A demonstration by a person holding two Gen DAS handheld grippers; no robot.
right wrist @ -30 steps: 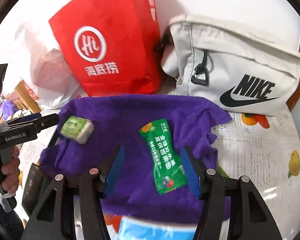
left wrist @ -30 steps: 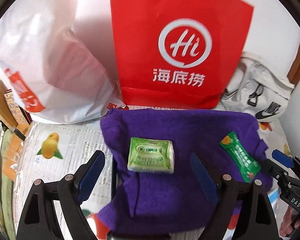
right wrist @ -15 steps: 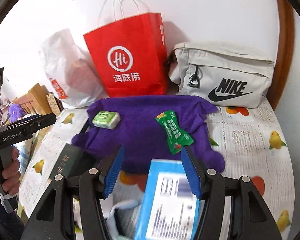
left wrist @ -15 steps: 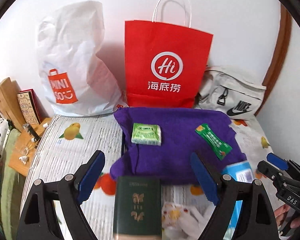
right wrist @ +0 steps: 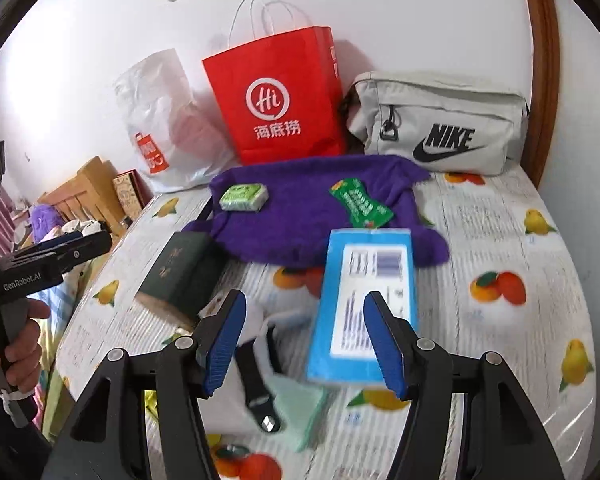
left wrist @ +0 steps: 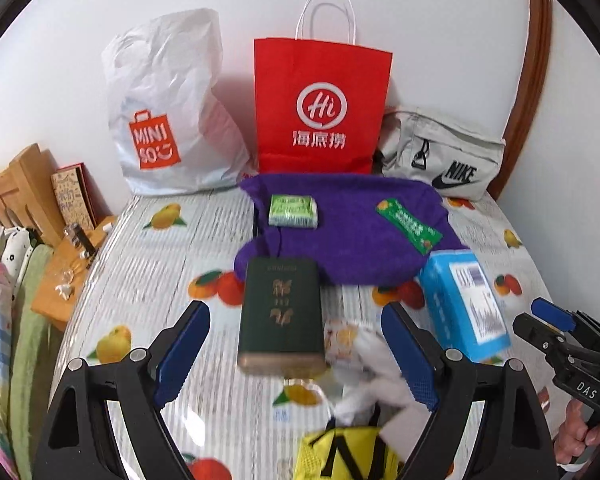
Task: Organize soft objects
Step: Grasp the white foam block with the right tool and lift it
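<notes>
A purple towel [left wrist: 351, 232] lies spread on the fruit-print table cover [left wrist: 160, 264], also in the right wrist view [right wrist: 300, 216]. On it lie a green tissue pack [left wrist: 293, 211] [right wrist: 244, 197] and a green sachet [left wrist: 408, 226] [right wrist: 360, 203]. My left gripper [left wrist: 296, 356] is open and empty, held above the table behind a dark green book [left wrist: 280, 314]. My right gripper [right wrist: 301, 344] is open and empty, held above a blue box [right wrist: 363, 304]. The right gripper also shows at the right edge of the left wrist view [left wrist: 559, 332].
A red paper bag [left wrist: 319, 108], a white Miniso plastic bag [left wrist: 168, 112] and a grey Nike pouch [left wrist: 443, 152] stand along the back wall. White crumpled items [left wrist: 363, 360], a yellow object [left wrist: 347, 456] and a black strap [right wrist: 256, 384] lie near the front. Wooden furniture [left wrist: 16, 192] stands at the left.
Both grippers have pulled back and up from the purple towel. The green book, blue box and front clutter have come into view. Both stay open.
</notes>
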